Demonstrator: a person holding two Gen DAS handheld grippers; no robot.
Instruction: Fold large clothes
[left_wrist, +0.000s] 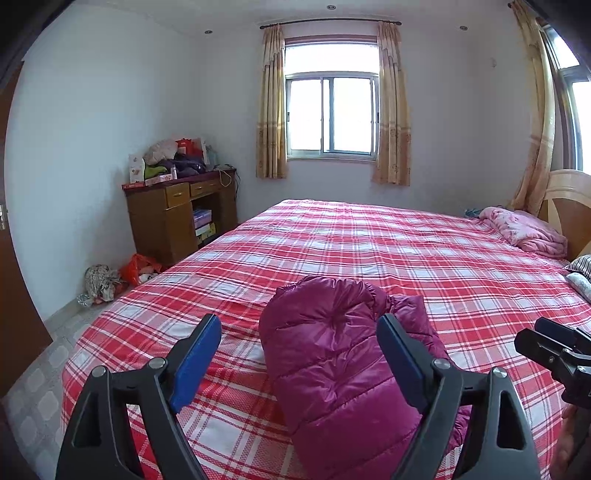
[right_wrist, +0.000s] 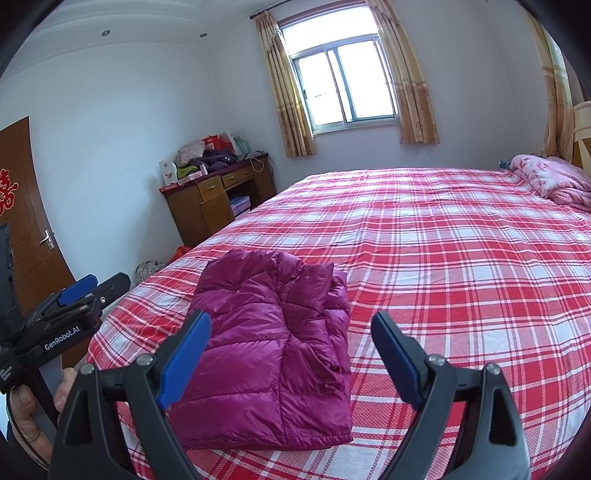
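A magenta quilted puffer jacket (right_wrist: 269, 347) with a glossy shell lies folded into a compact rectangular bundle on the near end of the bed (right_wrist: 461, 266), which is covered by a red-and-white plaid sheet. In the right wrist view the bundle sits flat with its folded layers stacked on the right side; in the left wrist view the same jacket (left_wrist: 340, 354) looks puffier, with a rounded top edge.

The left gripper (left_wrist: 299, 362) hovers just over the near part of the jacket, its jaws spread wide with the bundle showing between the blue pads (left_wrist: 195, 365), which do not press on it. The right gripper (right_wrist: 291, 358) is also held with jaws wide apart; its left pad overlaps the jacket's near edge in the picture, and nothing is clamped. Each gripper appears at the edge of the other's view, and a person's hand (right_wrist: 26, 410) grips the handle of the left one.

Farther off, a crumpled pink blanket (left_wrist: 524, 229) lies by the wooden headboard (left_wrist: 569, 199). Beyond the bed's left side stands a brown wooden desk (left_wrist: 173, 214) with drawers, piled with clothes and boxes. A window (left_wrist: 332, 110) with beige curtains (left_wrist: 271, 103) is in the far wall, and a brown door (right_wrist: 26, 221) bearing a red decoration is at the left.
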